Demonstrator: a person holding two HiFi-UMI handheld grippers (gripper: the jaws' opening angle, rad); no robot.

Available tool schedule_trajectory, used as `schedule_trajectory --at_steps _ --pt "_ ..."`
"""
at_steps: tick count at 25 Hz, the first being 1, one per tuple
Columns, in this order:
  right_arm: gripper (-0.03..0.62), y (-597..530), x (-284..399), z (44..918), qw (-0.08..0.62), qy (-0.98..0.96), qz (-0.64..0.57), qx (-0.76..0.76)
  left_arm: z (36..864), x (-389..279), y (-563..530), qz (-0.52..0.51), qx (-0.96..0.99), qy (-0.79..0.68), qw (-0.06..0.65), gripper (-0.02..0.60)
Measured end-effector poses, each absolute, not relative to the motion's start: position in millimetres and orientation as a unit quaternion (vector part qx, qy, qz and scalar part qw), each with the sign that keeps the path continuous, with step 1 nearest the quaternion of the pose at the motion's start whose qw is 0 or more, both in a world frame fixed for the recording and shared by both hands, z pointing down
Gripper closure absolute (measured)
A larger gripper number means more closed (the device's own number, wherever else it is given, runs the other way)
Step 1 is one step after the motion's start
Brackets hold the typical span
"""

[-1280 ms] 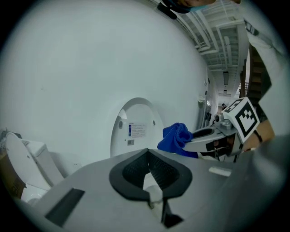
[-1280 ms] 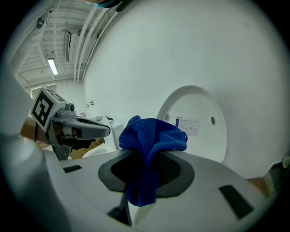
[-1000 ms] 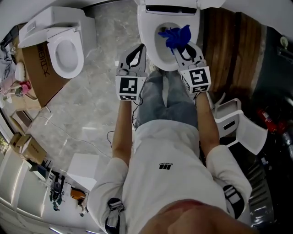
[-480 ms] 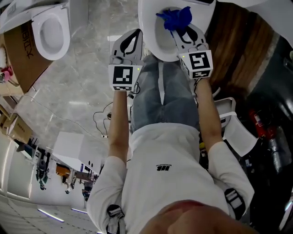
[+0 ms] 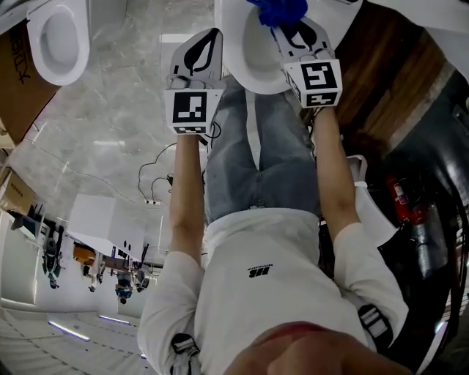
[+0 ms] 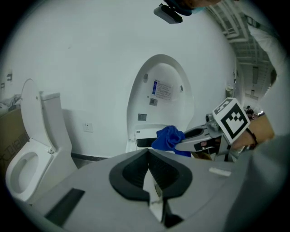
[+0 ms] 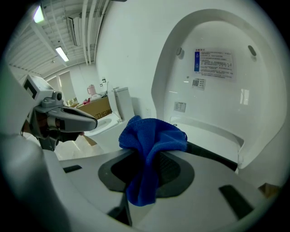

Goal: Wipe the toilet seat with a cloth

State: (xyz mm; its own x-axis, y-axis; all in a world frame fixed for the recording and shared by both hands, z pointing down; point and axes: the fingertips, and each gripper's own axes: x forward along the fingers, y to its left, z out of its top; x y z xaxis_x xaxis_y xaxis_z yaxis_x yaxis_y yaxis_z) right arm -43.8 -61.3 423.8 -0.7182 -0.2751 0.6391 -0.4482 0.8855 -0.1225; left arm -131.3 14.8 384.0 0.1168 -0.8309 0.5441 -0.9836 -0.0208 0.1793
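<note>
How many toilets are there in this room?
2. One toilet stands right before the person, lid up, blue cloth above its bowl. The second toilet is off to the left beside a cardboard box. More could be out of view.

**Surface notes from the bathroom feed**

From my end the cloth (image 7: 152, 136) is deep blue terry, fuzzy and matt, with a looped nap. The toilet (image 7: 213, 131) is white, smooth and glossy enough to catch light streaks. Its raised lid (image 7: 217, 90) has the same shine, with a paper-looking label stuck on.

The 2 tools, left gripper (image 6: 148, 150) and right gripper (image 5: 286, 28), have matt grey plastic shells. Their pads (image 6: 131, 174) look dark, ribbed and rubbery.

The floor (image 5: 110, 124) is polished marble-look tile, pretty reflective. Next to it are dark wood planks (image 5: 381, 66) with visible grain. The cardboard box (image 5: 15, 88) is plain brown and dull. My operator's jeans (image 5: 253, 154) are faded denim.
</note>
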Motion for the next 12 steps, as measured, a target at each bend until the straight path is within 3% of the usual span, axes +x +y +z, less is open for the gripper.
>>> schedule_trajectory --at_steps 12 --pt "0.499 -67 -74 502 0.363 -0.910 0.126 0.153 441 -143 17 0.140 0.672 -0.668 0.288 0.574"
